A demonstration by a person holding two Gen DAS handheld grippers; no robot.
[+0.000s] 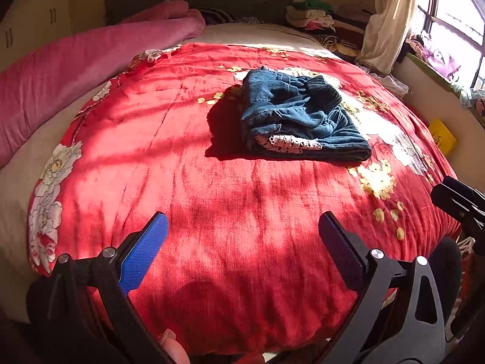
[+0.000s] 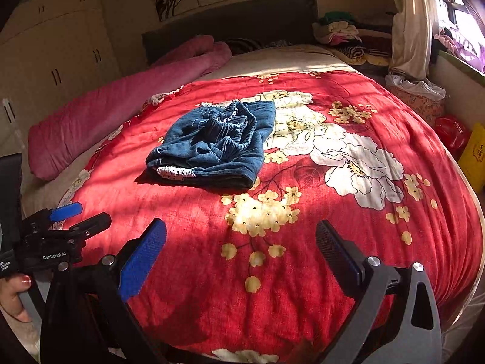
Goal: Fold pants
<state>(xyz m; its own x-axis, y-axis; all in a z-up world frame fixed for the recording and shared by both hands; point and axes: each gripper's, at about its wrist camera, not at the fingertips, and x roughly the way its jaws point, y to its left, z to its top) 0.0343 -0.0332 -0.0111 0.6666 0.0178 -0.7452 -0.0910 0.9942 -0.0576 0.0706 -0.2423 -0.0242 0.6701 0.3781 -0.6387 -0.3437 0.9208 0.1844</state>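
Bed covered by a red floral quilt, sun-striped; a pink rolled blanket lies along its left edge, a dark headboard behind, cupboards on the left wall, a clothes pile at the far right corner, curtain and window on the right. Blue pants lie folded in a compact bundle mid-quilt, well ahead of both grippers, touching neither. Long axis runs front to back; gathered waistband faces up at the far end, a white patterned edge shows at the near left corner. Left gripper and right gripper hover over the near quilt, jaws spread wide, holding nothing.
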